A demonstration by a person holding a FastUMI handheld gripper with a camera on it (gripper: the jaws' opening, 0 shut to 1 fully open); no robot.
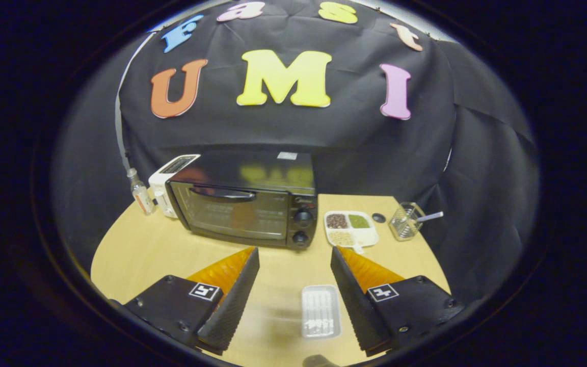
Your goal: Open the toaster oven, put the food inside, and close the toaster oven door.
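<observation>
toaster oven (pixel 245 201) sits on the round wooden table (pixel 135 255), beyond the fingers, and its glass door is shut. the dark handle (pixel 221 193) runs along the top of the door. so the first step looks not done yet: the door has to be opened before any food can go in.

the gripper (pixel 294 257) is held above the table and looks a bit down at it. its two fingers are spread wide apart and hold nothing. a small clear tray (pixel 320 311) lies flat on the table between them, nearer the right finger. i think this may be the food to put inside, but i cannot tell what is in it.

next, i think the fingers need to go forward and a little left, up to the handle, and close on it. then the door should be pulled down.

a white toaster (pixel 163 184) and a small bottle (pixel 140 196) stand left of the oven. to the right are a white plate (pixel 370 238) with little heaps of food, and a clear cup (pixel 405 221) with a spoon.
</observation>
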